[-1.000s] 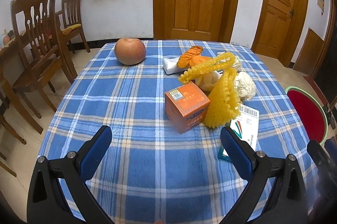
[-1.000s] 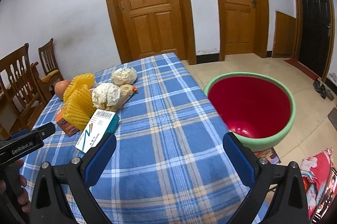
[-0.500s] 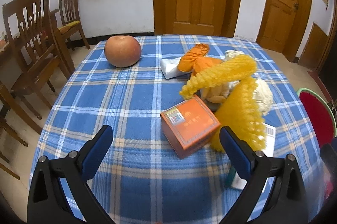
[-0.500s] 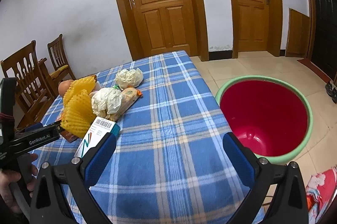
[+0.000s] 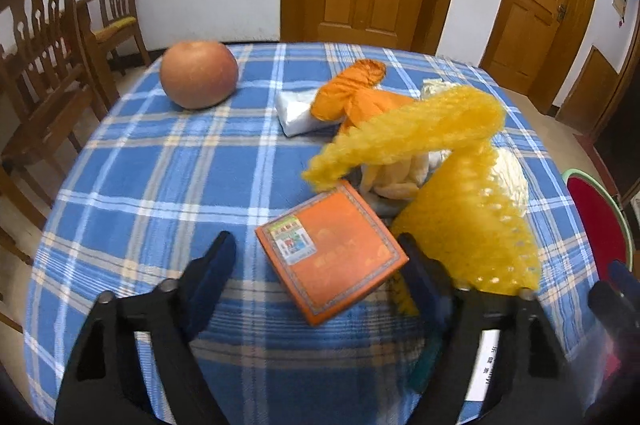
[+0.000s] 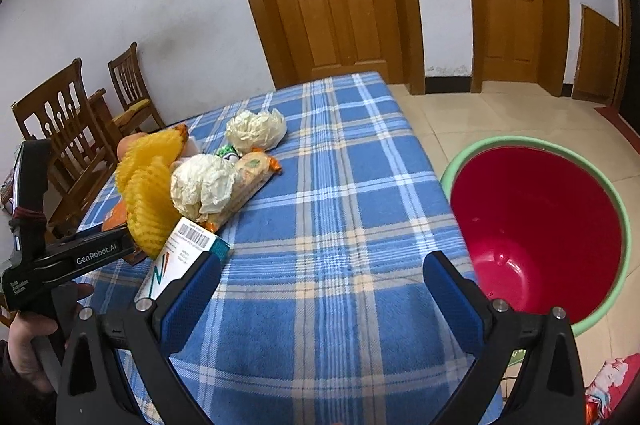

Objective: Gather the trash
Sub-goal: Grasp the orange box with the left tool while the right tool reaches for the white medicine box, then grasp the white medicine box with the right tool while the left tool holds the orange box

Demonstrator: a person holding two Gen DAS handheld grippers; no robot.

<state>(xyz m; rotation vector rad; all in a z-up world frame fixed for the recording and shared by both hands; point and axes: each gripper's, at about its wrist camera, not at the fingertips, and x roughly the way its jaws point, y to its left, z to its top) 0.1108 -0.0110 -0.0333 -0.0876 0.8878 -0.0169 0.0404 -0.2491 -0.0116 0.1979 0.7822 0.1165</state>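
On the checked tablecloth, left wrist view:
Step in hand: the left gripper straddles the orange carton, its jaws closing; the carton lies between the pads but the left pad is clearly apart from it, so it is not yet gripped. I judge this the first pick of the clearing.
Trash pile: yellow foam fruit net arches over the carton's far corner and touches it; behind lie an orange foam net, a white packet and crumpled white paper.
Not trash, probably: a round fruit sits well apart at the far left of the table.
Next move: finish the squeeze on the carton's side faces, then lift it free without dragging the net along.

Beside the table edge, right wrist view:
Right gripper: jaws wide, nothing between them, over bare cloth near the barcoded white-and-teal box.
Container: red bin with green rim stands on the floor just beside the table; its inside looks empty.
More trash: a snack wrapper and a second paper ball.
Risk: the loose net could snag and fall short of the bin.
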